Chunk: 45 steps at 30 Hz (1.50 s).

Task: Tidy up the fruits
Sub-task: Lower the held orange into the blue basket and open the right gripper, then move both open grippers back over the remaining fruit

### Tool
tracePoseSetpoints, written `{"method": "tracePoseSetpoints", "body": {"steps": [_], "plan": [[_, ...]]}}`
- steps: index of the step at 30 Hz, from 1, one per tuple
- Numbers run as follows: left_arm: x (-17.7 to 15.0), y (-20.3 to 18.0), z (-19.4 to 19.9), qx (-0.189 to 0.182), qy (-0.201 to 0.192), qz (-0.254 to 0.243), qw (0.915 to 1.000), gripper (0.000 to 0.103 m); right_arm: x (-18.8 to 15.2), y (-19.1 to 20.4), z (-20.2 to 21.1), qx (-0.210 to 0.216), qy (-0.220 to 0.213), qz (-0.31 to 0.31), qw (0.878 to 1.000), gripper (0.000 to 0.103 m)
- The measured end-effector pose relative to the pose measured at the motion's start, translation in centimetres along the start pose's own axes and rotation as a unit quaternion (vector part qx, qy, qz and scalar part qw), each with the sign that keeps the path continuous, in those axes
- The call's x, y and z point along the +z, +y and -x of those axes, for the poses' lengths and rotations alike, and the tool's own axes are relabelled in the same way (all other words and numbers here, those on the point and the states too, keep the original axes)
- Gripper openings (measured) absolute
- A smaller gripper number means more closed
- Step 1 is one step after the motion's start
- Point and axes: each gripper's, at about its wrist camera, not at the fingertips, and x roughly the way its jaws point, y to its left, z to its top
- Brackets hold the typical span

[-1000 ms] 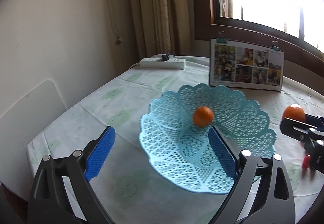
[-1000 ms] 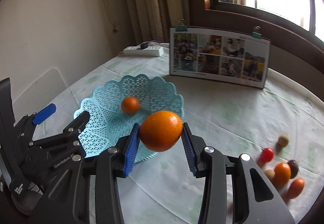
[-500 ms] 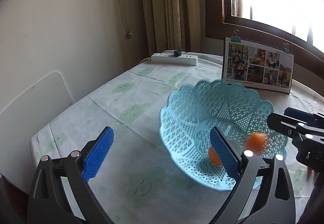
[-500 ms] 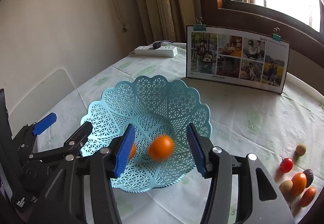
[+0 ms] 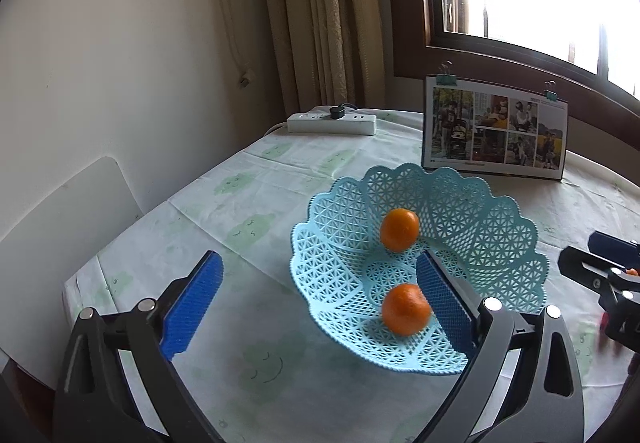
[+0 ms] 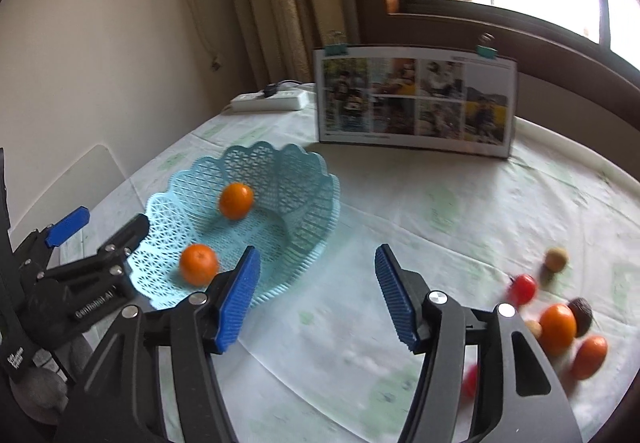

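Item: loose fruit cluster (image 6: 560, 319), worktop (image 6: 400, 223), at 4 o'clock in the right wrist view.

Stored: two oranges (image 5: 400, 229) in the blue lattice basket (image 5: 500, 227), at 10 o'clock in that view.

Handling, judged: oranges firm, round, apt to roll; grip across the widest middle. Small red fruit (image 6: 522, 289) probably soft; squeeze lightly.

Right tongs (image 6: 316, 297): apart, empty.

Left tongs (image 5: 316, 303): apart, empty.

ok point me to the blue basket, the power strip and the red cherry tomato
blue basket (image 6: 316, 203), right wrist view, far rim wall
power strip (image 5: 332, 123), left wrist view, middle of its top
red cherry tomato (image 6: 523, 289), right wrist view, its centre
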Motion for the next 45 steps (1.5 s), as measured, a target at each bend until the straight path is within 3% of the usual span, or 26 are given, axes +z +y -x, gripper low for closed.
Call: {"method": "tracePoseSetpoints", "body": {"steps": [9, 28, 35, 45], "plan": [[0.0, -3.1, 1.6, -0.018, -0.009, -0.03, 0.9993, 0.099, -2.0, -5.1, 2.9, -0.049, -0.016, -0.039, 0.998, 0.069], [-1.1, -12.0, 4.8, -0.085, -0.019, -0.109, 0.9902, 0.1, -8.8, -18.0, 9.0, -0.159, -0.011, -0.14, 0.977, 0.069], [-2.0, -15.2, 5.6, -0.115, -0.011, -0.13, 0.9848, 0.1, -9.6, -19.5, 8.5, -0.163, 0.008, -0.133, 0.978, 0.068], [-2.7, -16.3, 5.4, -0.129, 0.007, -0.136, 0.9823, 0.1, -8.6, -20.1, 5.3, -0.134, 0.045, -0.13, 0.981, 0.049]]}}
